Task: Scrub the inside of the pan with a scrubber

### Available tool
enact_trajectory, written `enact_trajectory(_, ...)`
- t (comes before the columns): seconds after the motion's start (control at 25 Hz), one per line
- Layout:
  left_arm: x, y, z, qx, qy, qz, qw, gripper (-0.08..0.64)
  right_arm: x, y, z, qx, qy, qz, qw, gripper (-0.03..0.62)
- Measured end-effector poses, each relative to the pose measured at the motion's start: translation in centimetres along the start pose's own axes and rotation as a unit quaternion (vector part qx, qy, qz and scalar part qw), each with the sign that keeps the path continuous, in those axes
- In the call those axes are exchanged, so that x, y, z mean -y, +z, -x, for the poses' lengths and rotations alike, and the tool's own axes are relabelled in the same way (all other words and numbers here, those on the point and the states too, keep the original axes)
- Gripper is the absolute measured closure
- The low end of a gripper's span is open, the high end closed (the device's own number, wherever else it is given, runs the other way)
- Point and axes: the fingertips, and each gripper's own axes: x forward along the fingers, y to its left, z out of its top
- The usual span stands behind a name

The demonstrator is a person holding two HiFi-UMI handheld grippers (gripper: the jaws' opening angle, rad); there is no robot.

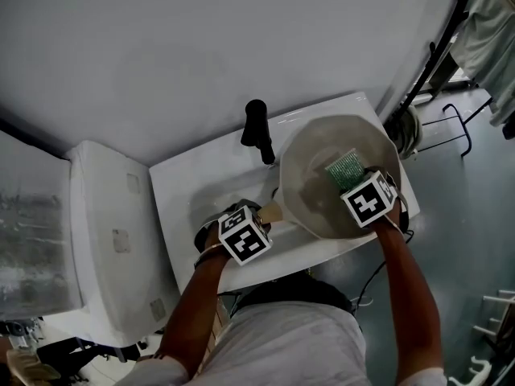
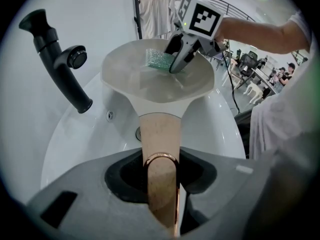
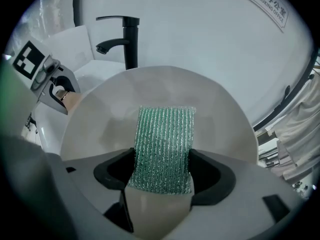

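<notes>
I have the left tool [image 2: 161, 179] clamped on the copper-coloured handle [image 2: 157, 134], just in front of the black faucet [image 1: 257, 131]. I judge that grip is there to brace the pan [image 1: 310, 195] against the rubbing. The pan hangs over the white sink [image 1: 189, 187], immediately right of the faucet. Its long axis runs from the handle end at my left tool out to the bowl, so the handle points back toward me and to the faucet's near side. The mouth opens upward and looks slightly tipped my way. Furthest right of the faucet, my right tool [image 3: 161, 171] is closed on the green scrubber [image 3: 165, 139]. The scrubber's free length reaches out from the jaws over the pan's inner wall, lengthwise toward the far rim, ready for scrubbing strokes.
</notes>
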Motion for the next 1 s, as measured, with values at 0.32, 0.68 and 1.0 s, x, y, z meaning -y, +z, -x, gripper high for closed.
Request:
enact_trajectory(0.32, 0.0, 0.1, 0.1, 0.001, 0.000, 0.000, 1.0000, 0.408, -4.8, 1.8, 2.1, 0.034, 0.035, 0.016, 0.999, 0.250)
enact_trajectory(0.68, -0.1, 0.2, 0.2, 0.002, 0.001, -0.001, 1.0000, 0.408, -9.5, 2.4, -0.1, 0.025, 0.080, 0.044, 0.996, 0.250)
enact_trajectory(1.0, 0.0, 0.1, 0.3, 0.001, 0.001, -0.001, 1.0000, 0.408, -7.5, 1.1, -0.9, -0.001, 0.061, 0.047, 0.997, 0.250)
